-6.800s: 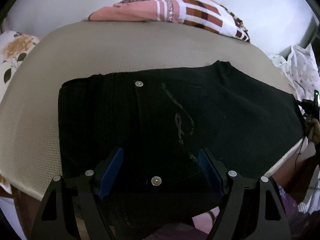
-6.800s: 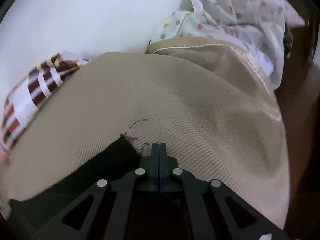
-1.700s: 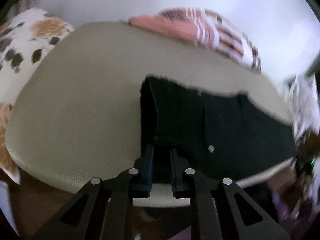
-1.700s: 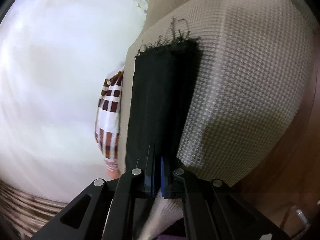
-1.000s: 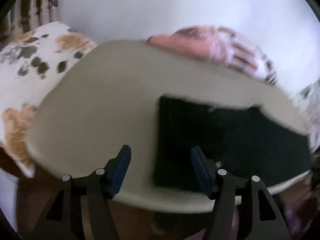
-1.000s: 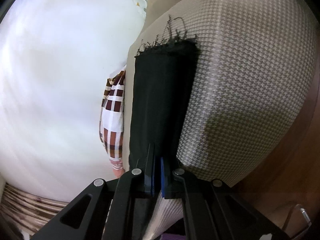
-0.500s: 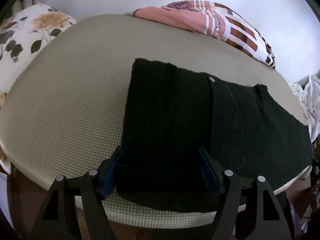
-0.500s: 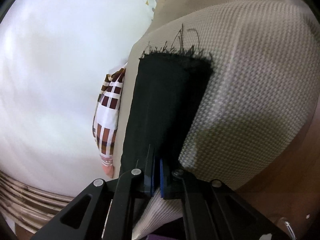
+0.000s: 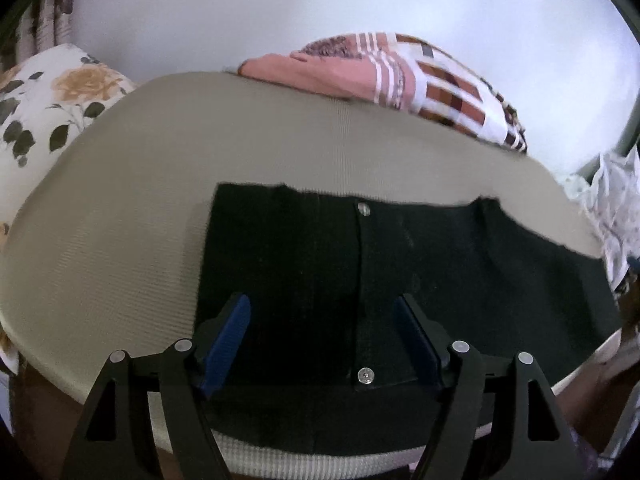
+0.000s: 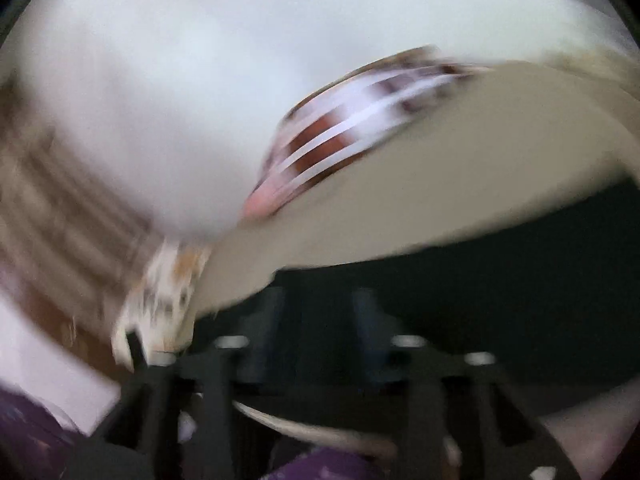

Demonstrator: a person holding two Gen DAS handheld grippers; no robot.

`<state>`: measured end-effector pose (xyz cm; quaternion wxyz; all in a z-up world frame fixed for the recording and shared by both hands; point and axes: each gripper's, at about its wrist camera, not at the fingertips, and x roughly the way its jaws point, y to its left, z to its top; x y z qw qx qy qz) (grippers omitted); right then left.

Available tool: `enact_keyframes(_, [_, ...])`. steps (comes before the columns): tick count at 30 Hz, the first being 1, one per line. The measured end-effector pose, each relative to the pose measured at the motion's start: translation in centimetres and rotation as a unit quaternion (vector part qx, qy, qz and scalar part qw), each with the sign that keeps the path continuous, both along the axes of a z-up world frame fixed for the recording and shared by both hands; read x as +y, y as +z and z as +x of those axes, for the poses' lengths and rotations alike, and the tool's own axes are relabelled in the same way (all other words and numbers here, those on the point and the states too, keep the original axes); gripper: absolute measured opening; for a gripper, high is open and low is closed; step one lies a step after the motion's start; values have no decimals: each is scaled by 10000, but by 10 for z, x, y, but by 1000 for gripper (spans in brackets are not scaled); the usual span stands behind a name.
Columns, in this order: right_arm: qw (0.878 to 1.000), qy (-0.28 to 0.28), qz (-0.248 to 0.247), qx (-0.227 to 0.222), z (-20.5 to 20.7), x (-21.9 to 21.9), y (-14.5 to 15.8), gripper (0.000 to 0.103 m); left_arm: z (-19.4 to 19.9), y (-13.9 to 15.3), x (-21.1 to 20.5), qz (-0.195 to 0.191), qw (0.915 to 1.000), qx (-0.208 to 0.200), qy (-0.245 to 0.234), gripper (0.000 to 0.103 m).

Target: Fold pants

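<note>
The black pants [image 9: 400, 280] lie folded lengthwise on the beige padded surface [image 9: 200, 152], waistband end to the left, two metal buttons showing. My left gripper [image 9: 322, 334] is open and empty, its blue pads either side of the waist area near the front edge. The right wrist view is heavily motion-blurred; my right gripper [image 10: 318, 320] shows its fingers apart over the dark pants [image 10: 480, 280], with nothing visibly between them.
A pink, white and brown checked cloth [image 9: 400, 72] lies at the back edge of the surface. A floral pillow [image 9: 52, 100] is at the left. A white patterned cloth [image 9: 616, 208] is at the right. A white wall stands behind.
My right gripper has let go of the pant leg end, opened, and swung fast, so its view is blurred. My left gripper stays open over the waist, shifted slightly.
</note>
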<state>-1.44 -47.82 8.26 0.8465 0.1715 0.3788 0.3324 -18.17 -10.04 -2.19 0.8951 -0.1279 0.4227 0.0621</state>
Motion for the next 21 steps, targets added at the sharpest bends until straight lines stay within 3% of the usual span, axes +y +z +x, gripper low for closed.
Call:
enact_keyframes(3, [9930,992,-630,-138,37,85,-7,65,1,-10,0,20,10000,-18,72,75])
enact_keyframes(6, [9798,1763,-940,-55,73,154,-25,51,2,-11,3,-32,9999,-80,125,75])
enact_keyframes(8, [9719,2042,-1170,-5,87,184,-39,49,2,-11,8,-113,9997,-114,188,75])
enact_keyframes(15, [9615,2261,-1552,181,125,227,-78,48,0,-16,18,-501,9979,-215,350,75])
enact_keyframes(17, [9570,2391,-1608,338,134,232,-86,42,3,-16,17,-447,9983,-167,331,75])
enact_keyframes(20, [9458,2667,-1804,436,136,238,-93,16,5,-16,15,-402,9987,-127,299,77])
enact_keyframes(21, [9430,2761,-1798,470,135,238,-92,14,5,-17,16,-418,9986,-126,303,78])
